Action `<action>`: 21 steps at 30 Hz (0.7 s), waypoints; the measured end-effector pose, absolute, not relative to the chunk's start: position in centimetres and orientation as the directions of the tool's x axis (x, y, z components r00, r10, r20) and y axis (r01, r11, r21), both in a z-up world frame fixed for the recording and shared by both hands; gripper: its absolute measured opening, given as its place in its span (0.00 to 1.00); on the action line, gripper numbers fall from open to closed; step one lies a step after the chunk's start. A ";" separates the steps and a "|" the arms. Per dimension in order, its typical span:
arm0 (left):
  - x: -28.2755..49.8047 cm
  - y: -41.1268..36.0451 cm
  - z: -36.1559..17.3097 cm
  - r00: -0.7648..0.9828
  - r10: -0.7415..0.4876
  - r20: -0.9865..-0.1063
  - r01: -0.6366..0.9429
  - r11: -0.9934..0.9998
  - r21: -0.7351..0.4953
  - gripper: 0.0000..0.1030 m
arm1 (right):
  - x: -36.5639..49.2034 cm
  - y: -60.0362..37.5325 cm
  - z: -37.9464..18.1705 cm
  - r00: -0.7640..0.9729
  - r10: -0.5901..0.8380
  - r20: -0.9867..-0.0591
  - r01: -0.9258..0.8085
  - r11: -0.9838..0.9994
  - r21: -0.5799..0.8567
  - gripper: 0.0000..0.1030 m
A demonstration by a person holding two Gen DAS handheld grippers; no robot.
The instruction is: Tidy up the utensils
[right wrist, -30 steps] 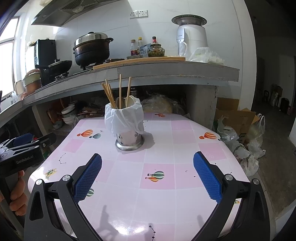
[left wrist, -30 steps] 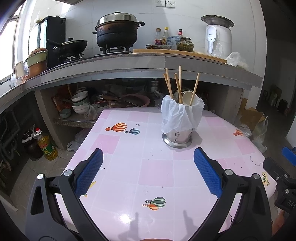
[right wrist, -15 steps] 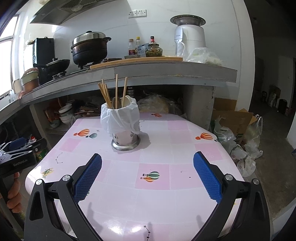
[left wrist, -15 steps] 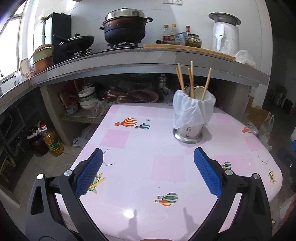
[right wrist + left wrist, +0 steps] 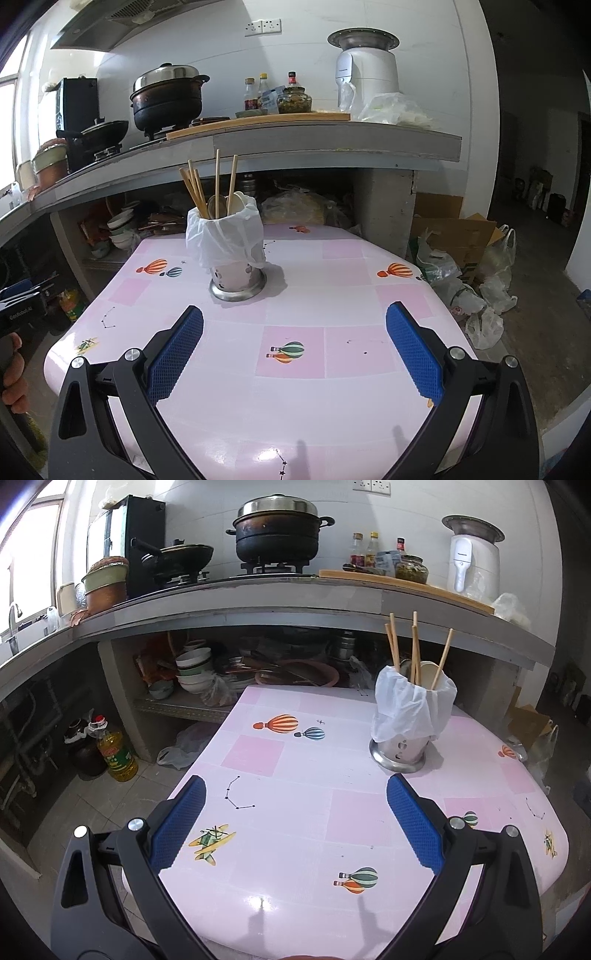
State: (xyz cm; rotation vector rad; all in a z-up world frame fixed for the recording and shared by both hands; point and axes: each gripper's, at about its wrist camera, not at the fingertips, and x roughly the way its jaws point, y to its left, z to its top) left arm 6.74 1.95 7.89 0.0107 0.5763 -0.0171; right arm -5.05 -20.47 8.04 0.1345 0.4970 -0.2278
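Observation:
A steel utensil holder (image 5: 400,747) (image 5: 237,278) lined with a white plastic bag stands on the pink table (image 5: 280,797) (image 5: 332,280). Several wooden chopsticks (image 5: 415,646) (image 5: 218,182) and spoons (image 5: 236,203) stick up out of it. My left gripper (image 5: 295,827) hangs open over the table's near left part, well short of the holder, with nothing between its blue pads. My right gripper (image 5: 294,350) is open too, empty, above the table's near edge, the holder ahead and to its left. The left gripper (image 5: 20,308) shows at the left edge of the right wrist view, held by a hand.
A grey counter (image 5: 258,598) runs behind the table with a black pot (image 5: 279,528), a wok (image 5: 177,555), bottles and a white appliance (image 5: 472,554). Bowls (image 5: 192,672) fill the shelf below. An oil bottle (image 5: 116,753) stands on the floor left; boxes and bags (image 5: 469,258) lie right.
Both grippers have pulled back from the holder and the table. The left one has also drifted left, so more floor shows and the right gripper has left its view. Both stayed open.

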 end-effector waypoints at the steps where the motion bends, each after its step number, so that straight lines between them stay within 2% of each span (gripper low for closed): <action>1: 6.8 2.0 7.9 0.838 -0.012 -0.545 0.018 1.000 0.005 0.92 | -5.1 -20.5 8.0 0.854 -0.185 -0.487 0.250 0.966 0.072 0.94; 21: 6.3 1.4 7.6 0.835 -0.020 -0.550 0.017 1.000 -0.010 0.92 | -6.3 -22.1 7.4 0.828 -0.217 -0.518 0.292 0.954 0.068 0.94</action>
